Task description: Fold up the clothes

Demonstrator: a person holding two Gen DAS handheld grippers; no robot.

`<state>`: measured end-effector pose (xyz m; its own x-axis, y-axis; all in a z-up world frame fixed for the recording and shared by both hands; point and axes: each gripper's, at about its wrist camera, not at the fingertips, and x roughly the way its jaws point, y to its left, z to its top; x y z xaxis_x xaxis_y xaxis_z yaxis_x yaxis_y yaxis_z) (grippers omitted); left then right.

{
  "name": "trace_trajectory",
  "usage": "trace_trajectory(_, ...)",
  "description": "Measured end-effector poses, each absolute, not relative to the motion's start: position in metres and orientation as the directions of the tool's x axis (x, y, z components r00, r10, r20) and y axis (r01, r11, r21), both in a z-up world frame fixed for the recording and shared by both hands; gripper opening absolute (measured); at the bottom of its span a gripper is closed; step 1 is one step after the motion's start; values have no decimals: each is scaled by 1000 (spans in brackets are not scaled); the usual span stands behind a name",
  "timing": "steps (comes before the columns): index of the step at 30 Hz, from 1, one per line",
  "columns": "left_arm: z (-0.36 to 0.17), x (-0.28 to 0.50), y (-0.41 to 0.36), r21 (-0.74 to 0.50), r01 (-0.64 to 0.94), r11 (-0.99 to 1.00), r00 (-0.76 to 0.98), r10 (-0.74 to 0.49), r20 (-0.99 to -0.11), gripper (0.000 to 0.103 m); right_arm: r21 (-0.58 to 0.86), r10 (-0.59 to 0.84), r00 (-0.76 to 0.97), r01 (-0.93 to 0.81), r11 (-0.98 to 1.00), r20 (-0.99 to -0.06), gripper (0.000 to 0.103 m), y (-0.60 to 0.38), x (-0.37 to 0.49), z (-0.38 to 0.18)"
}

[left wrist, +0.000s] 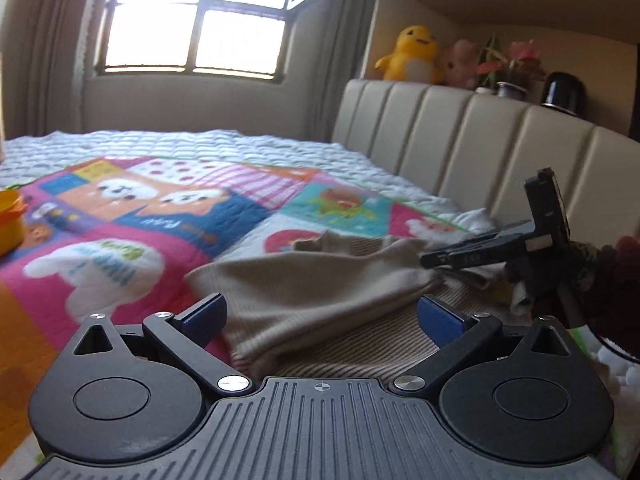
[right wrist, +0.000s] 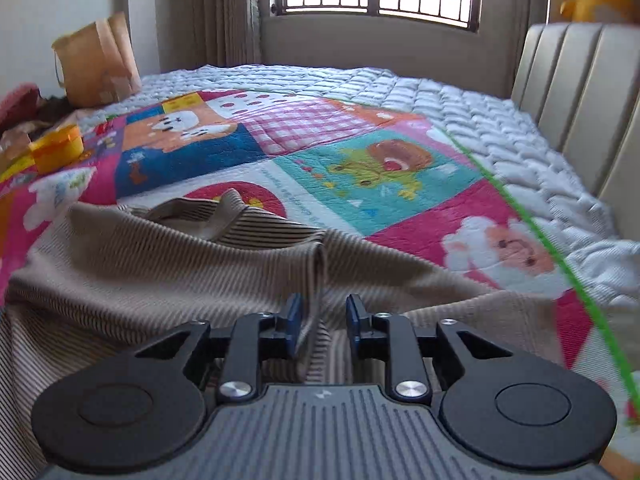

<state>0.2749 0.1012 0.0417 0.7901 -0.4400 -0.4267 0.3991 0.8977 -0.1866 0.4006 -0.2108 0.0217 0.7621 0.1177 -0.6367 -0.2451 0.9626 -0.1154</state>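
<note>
A beige ribbed garment [left wrist: 320, 292] lies rumpled on the colourful quilt [left wrist: 160, 208], one part folded over the rest. My left gripper [left wrist: 322, 314] hovers low over its near edge, jaws spread wide with nothing pinched. In the right wrist view the garment [right wrist: 180, 264] fills the foreground, collar [right wrist: 208, 212] toward the window. A raised crease of the fabric stands between the blue pads [right wrist: 294, 320] of my right gripper [right wrist: 323, 316], which are slightly apart and not pressing on it. The left wrist view shows the right gripper [left wrist: 430, 259] low over the garment's right side, held by a hand.
An orange-yellow tub [right wrist: 58, 148] and a brown paper bag [right wrist: 96, 60] sit at the bed's far left. The padded headboard [left wrist: 480, 144] runs along the right, with plush toys [left wrist: 412, 56], flowers and a dark pot on the shelf above. A window [left wrist: 200, 20] is beyond.
</note>
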Motion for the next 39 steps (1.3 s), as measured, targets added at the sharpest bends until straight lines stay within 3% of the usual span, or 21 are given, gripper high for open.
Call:
trace_trajectory(2, 31, 286, 84, -212, 417, 884, 769, -467, -437, 103, -219, 62, 789, -244, 945, -611, 35, -216, 380, 32)
trace_trajectory(7, -12, 307, 66, -261, 349, 900, 721, -436, -539, 103, -255, 80, 801, -281, 925, -593, 54, -225, 340, 44)
trace_trajectory(11, -8, 297, 84, -306, 323, 895, 755, -439, -487, 103, -302, 57, 777, -309, 902, -626, 59, -210, 341, 21)
trace_trajectory(14, -1, 281, 113, -371, 292, 881, 802, -437, -407, 103, -426, -40, 781, -295, 855, -623, 59, -197, 350, -4)
trace_trajectory(15, -1, 276, 125, -382, 267, 885, 822, -416, -389, 103, -435, -51, 791, -280, 856, -610, 57, -197, 351, 0)
trace_trajectory(18, -8, 270, 163, -447, 148, 882, 857, -340, -387, 103, -428, -70, 816, -226, 875, -574, 11, -199, 352, 23)
trace_trajectory(22, -32, 274, 206, -667, 48, 744, 858, -372, -353, 103, -392, -66, 873, -149, 908, -483, 8, -193, 354, 83)
trace_trajectory(29, -29, 273, 198, -625, 89, 776, 870, -366, -331, 103, -184, 189, 921, -262, 947, -341, 7, -131, 358, 196)
trace_trajectory(34, -33, 273, 204, -652, 82, 754, 876, -366, -313, 103, -121, 357, 858, -426, 897, -369, 6, -58, 365, 190)
trace_trajectory(39, -34, 269, 203, -648, 83, 757, 878, -363, -311, 103, -96, 415, 784, -509, 855, -461, 4, -7, 375, 149)
